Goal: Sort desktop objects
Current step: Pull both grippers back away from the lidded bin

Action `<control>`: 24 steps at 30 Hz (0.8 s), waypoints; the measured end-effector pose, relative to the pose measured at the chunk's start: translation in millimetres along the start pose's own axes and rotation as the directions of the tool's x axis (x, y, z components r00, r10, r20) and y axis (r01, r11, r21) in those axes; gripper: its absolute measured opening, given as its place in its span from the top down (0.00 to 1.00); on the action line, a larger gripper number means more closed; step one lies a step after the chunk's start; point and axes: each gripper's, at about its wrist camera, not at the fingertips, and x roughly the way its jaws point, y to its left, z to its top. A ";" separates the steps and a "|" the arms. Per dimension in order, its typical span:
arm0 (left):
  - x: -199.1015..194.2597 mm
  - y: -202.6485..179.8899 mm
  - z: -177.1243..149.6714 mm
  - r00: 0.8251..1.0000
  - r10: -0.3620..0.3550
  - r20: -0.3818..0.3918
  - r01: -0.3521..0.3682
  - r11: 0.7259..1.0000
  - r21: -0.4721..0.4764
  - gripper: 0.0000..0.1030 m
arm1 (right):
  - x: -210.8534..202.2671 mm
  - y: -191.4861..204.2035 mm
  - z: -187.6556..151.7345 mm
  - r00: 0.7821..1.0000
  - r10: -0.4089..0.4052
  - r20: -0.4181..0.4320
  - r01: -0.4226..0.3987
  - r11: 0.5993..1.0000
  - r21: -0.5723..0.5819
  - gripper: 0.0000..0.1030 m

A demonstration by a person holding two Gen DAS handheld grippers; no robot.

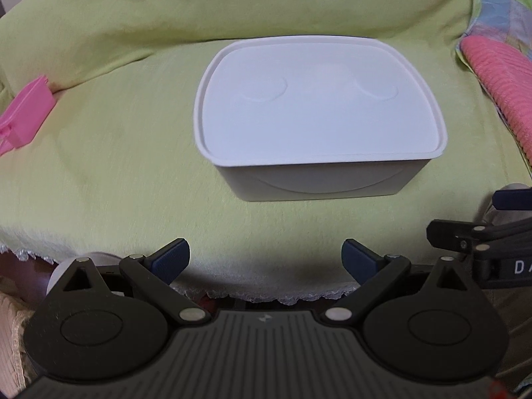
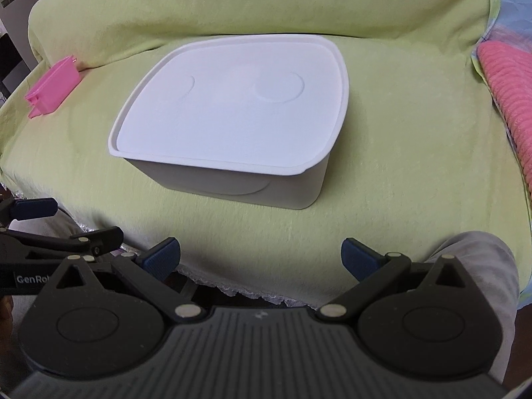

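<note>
Your left hand-held gripper (image 1: pixel 266 259) sits nearest, its blue-padded fingers spread wide with nothing between them, hovering over the lace-trimmed front edge of the green cloth (image 1: pixel 116 166). Your right hand-held gripper (image 2: pixel 259 259) is likewise spread and empty, just beside the left one, at the same front edge. Each shows at the edge of the other's wrist view.

Beyond both, in the middle of the cloth-covered tabletop, stands the white storage box (image 1: pixel 316 179), its white lid (image 1: pixel 312 109) seated flat on the rim. It is well apart from either set of fingers.

Farther back to your left, a pink plastic case (image 2: pixel 53 89) lies where the cloth rises. At the far right edge lies a pink ribbed textile (image 2: pixel 508 99).
</note>
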 end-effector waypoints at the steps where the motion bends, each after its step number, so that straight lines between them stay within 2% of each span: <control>1: 0.7 1.5 -0.2 1.000 0.000 -0.002 0.000 1.000 -0.005 0.04 | 1.0 0.2 0.1 1.000 0.000 -0.003 0.000 1.000 -0.001 0.01; 24: 22.9 7.6 5.8 0.999 0.047 -0.027 -0.047 0.999 0.020 0.04 | 28.7 0.7 4.7 0.997 -0.022 -0.078 0.023 1.000 0.005 0.01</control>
